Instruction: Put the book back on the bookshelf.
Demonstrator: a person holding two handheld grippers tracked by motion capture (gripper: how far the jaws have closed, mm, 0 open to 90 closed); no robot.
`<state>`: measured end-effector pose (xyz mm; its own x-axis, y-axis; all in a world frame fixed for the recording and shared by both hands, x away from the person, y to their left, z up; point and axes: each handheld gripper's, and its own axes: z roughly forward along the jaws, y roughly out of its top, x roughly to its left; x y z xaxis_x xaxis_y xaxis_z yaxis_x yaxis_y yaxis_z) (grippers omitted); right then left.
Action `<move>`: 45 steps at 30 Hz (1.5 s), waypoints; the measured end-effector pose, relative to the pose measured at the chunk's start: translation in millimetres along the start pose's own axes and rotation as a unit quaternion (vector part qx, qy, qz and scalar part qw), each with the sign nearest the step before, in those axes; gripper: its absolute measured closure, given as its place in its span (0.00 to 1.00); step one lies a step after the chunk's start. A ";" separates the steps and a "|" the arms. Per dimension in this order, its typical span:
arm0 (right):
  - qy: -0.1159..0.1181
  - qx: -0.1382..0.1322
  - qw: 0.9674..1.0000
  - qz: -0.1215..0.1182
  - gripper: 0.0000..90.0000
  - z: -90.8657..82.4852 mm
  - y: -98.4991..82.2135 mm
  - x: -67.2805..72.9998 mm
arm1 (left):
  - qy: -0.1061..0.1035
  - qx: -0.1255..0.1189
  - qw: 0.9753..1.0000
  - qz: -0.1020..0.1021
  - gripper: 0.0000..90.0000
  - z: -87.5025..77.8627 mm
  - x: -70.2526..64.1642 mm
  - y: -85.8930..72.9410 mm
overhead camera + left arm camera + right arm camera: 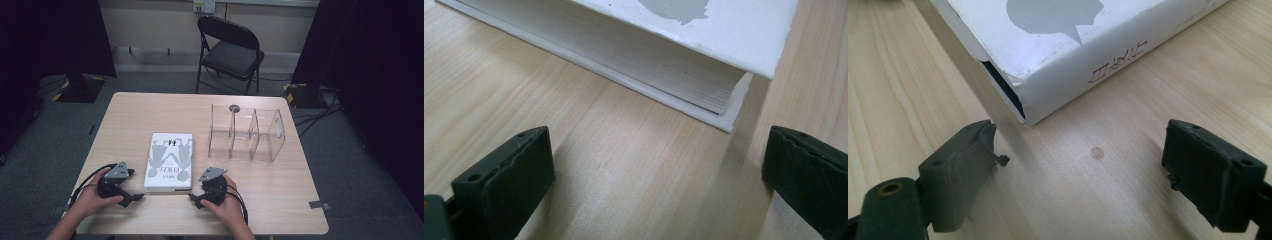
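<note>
Grippers first: left gripper [131,196] rests low on the pale wooden table [280,200], jaws spread wide with nothing between them, pointed at the near left corner of the white hardcover book with grey silhouette figures on its cover [170,160]. In the left gripper view the book's page edge [639,60] sits just ahead of the jaws, apart from them. Right gripper [196,199] mirrors it, jaws released and empty, aimed at the near right corner; the right gripper view shows the spine with red lettering [1115,62] close ahead, not touched. Book lies flat near the table's middle, closed, left of a clear acrylic three-slot organiser [247,132], well apart from it. Black folding chair [230,47] stands beyond the table.

Step looks like approach before the grasp. Next move likely needs both grippers to close in on the near corners and get a jaw under the cover edge.
</note>
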<state>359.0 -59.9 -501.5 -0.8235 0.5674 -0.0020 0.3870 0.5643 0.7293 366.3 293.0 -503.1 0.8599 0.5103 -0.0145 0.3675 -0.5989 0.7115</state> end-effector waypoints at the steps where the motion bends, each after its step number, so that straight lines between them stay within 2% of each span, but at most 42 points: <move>1: 0.000 0.001 1.000 -0.001 0.14 0.2 0.0 -0.3 | 0.000 0.000 1.000 0.000 0.00 0.1 -0.1 0.0; 5: 0.001 0.001 1.000 -0.001 0.14 0.6 0.3 -0.5 | 0.007 0.004 1.000 -0.005 0.00 0.3 -0.9 1.1; 6: 0.000 0.001 1.000 -0.001 0.14 0.6 0.3 -0.5 | 0.010 -0.003 1.000 -0.011 0.00 2.3 -2.3 1.4; 8: 0.000 0.000 1.000 -0.001 0.14 0.6 0.3 -0.5 | 0.004 0.008 1.000 -0.005 0.00 2.0 -2.3 3.9; 9: 0.001 0.000 1.000 0.000 0.14 0.6 0.4 -0.3 | 0.006 -0.001 1.000 -0.007 0.02 2.7 -3.2 4.0; 11: -0.001 0.001 1.000 0.000 0.14 0.6 0.4 -0.3 | 0.006 -0.007 1.000 -0.007 0.11 2.6 -4.1 4.5; 12: -0.001 0.000 1.000 0.002 0.14 0.7 0.5 0.2 | -0.008 -0.017 1.000 0.007 0.23 0.6 -6.2 6.4; 13: -0.001 0.000 1.000 0.002 0.14 0.8 0.5 0.3 | -0.011 -0.018 1.000 0.010 0.30 1.2 -7.7 7.1; 15: -0.001 0.001 1.000 0.003 0.14 0.8 0.6 0.3 | -0.009 -0.016 1.000 0.005 0.28 2.7 -10.3 8.3; 17: -0.002 0.000 1.000 0.003 0.14 0.9 0.7 0.4 | -0.014 -0.011 1.000 0.010 0.29 3.2 -11.6 10.7; 20: -0.002 0.000 1.000 0.003 0.14 1.0 0.8 0.5 | -0.013 -0.014 1.000 0.013 0.34 5.7 -14.8 13.6; 24: -0.002 -0.001 1.000 0.002 0.14 1.5 1.0 0.5 | -0.015 -0.005 1.000 0.021 0.39 9.0 -21.5 20.3; 28: -0.001 -0.001 1.000 0.003 0.14 1.8 1.3 0.7 | -0.004 0.005 1.000 0.012 0.44 10.2 -23.0 25.2; 34: -0.002 0.000 1.000 0.004 0.14 2.2 1.8 1.2 | 0.002 0.001 1.000 0.000 0.52 9.9 -22.1 24.6; 39: -0.003 0.001 1.000 0.005 0.14 2.5 2.2 1.3 | 0.004 -0.004 1.000 -0.002 0.52 10.1 -22.7 23.7; 42: -0.004 0.001 1.000 0.005 0.14 2.9 2.6 1.6 | 0.008 0.003 1.000 -0.001 0.53 9.5 -23.3 24.8; 45: -0.002 0.000 1.000 0.003 0.15 5.2 4.8 3.2 | 0.011 -0.002 1.000 -0.010 0.53 10.3 -24.1 24.6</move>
<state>360.4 -52.2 -501.6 -0.8194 0.5732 0.0005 0.3921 0.5599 0.7299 358.3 259.6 -492.6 0.8445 0.5353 -0.0143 0.3830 -0.5853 0.7147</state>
